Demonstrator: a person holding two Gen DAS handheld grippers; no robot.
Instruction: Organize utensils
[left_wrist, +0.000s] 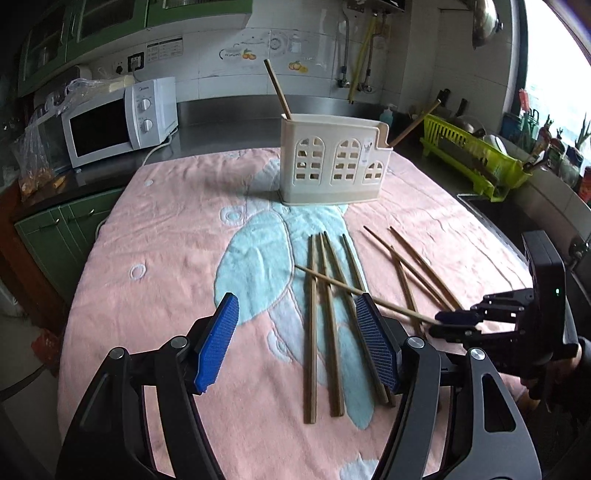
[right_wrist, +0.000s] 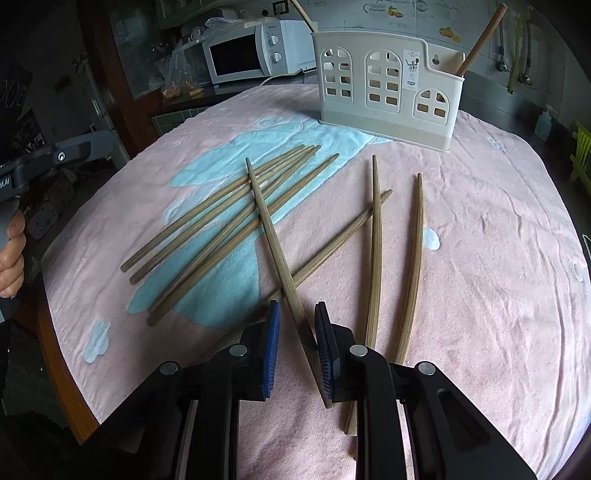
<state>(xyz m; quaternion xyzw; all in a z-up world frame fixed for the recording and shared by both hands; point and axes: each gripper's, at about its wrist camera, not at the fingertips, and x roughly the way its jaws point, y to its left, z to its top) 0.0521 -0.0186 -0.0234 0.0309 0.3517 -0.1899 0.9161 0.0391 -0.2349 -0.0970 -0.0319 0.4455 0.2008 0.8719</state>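
While the right gripper works on one chopstick, the rest of the pile waits on the towel-covered counter (left_wrist: 155, 229).
Step in hand: picking a single chopstick (right_wrist: 275, 236) off the heap, as I judge it, to carry it to the holder.
Right gripper (right_wrist: 295, 350): jaws narrow, straddling the thick end of that chopstick; whether the blue pads already press on it cannot be told, a sliver of gap shows on each side.
Left gripper (left_wrist: 297, 343): jaws wide, holding nothing, hovering low over the four parallel chopsticks (left_wrist: 328, 325).
Chopstick's lie: it crosses diagonally over those four, its thin tip pointing toward the holder; in the left wrist view its near end looks raised off the towel.
Other loose sticks: three more (right_wrist: 395, 258) lie just to the right, one running under the chosen chopstick.
Holder (left_wrist: 334, 162): cream plastic, window cut-outs, upright at the far side of the towel, well apart from the pile; two sticks already lean in it.
How to do it well: close fully before lifting, grip near the thick end, raise it straight so the tip does not drag the neighbours.
Risk: a loose pinch lets the round stick roll or pivot out.
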